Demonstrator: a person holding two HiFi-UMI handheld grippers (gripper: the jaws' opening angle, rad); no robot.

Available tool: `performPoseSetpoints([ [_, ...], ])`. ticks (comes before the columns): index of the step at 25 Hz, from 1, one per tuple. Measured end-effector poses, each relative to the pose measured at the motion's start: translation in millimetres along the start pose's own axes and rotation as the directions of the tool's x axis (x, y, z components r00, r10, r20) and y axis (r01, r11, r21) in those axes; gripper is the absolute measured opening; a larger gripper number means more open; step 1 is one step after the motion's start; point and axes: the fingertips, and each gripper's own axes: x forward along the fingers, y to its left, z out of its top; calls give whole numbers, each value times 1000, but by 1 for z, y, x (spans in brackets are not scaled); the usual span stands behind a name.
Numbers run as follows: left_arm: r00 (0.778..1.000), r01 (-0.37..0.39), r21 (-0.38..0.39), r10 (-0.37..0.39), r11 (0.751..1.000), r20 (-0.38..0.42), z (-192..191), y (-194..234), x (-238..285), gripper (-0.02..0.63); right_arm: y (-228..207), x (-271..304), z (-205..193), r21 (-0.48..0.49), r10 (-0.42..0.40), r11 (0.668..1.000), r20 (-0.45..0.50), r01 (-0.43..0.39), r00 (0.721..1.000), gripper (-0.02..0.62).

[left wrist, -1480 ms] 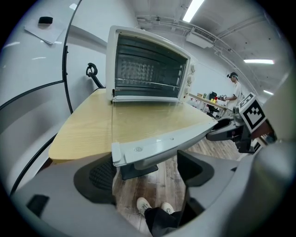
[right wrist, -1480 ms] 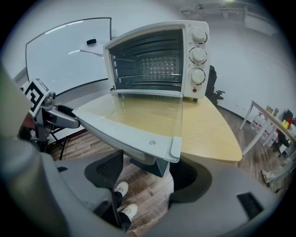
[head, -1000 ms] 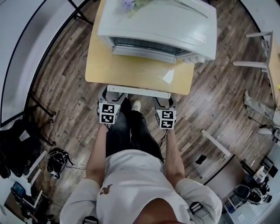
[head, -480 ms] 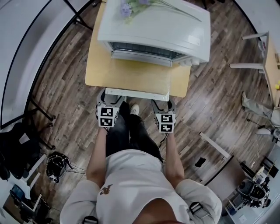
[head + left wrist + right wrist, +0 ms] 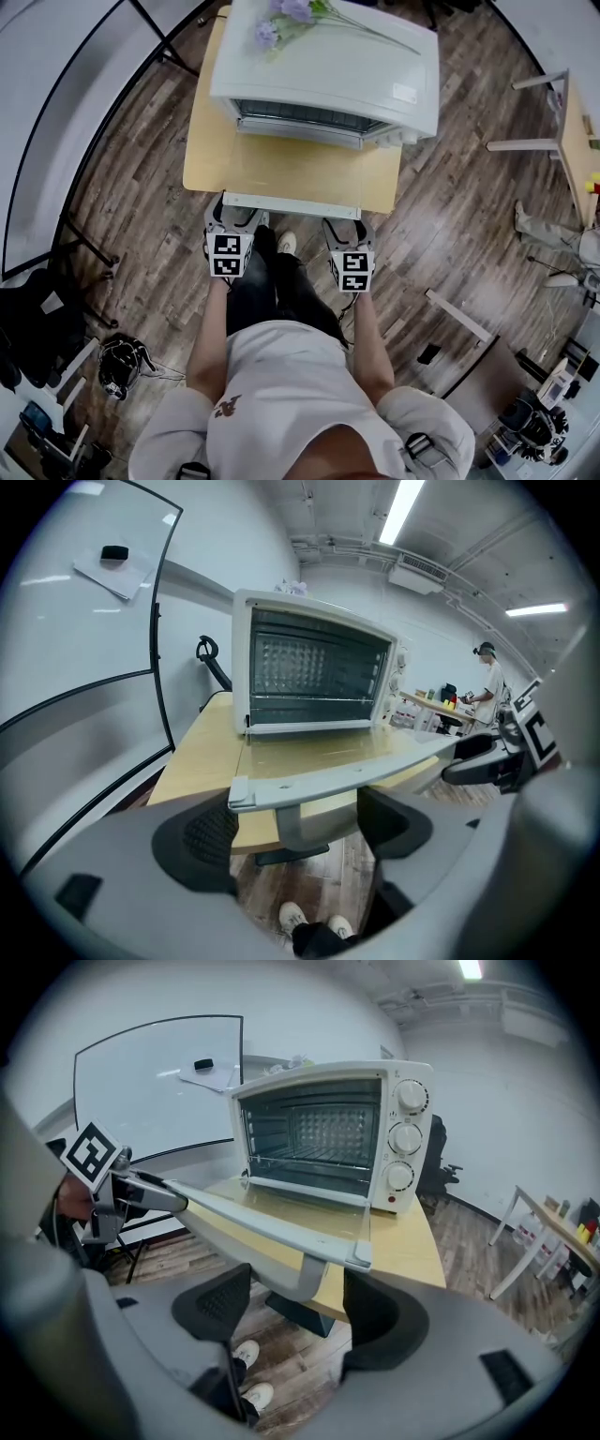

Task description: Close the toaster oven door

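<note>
Both the left claw (image 5: 305, 829) and the right claw (image 5: 298, 1309) stood partly open astride the handle (image 5: 347, 778) of the toaster oven door (image 5: 328, 750), pads not clamping it, the right claw's jaws having just been closing.
</note>
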Motion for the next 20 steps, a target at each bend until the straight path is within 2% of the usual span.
performPoseSetpoints([
  [11, 998, -39, 2, 39, 999, 44, 24, 2, -6, 388, -3, -15, 23, -20, -23, 1000, 35, 24, 999, 324],
  [20, 996, -35, -6, 36, 999, 84, 48, 4, -10, 389, -6, -27, 46, -34, -55, 998, 75, 58, 996, 320],
])
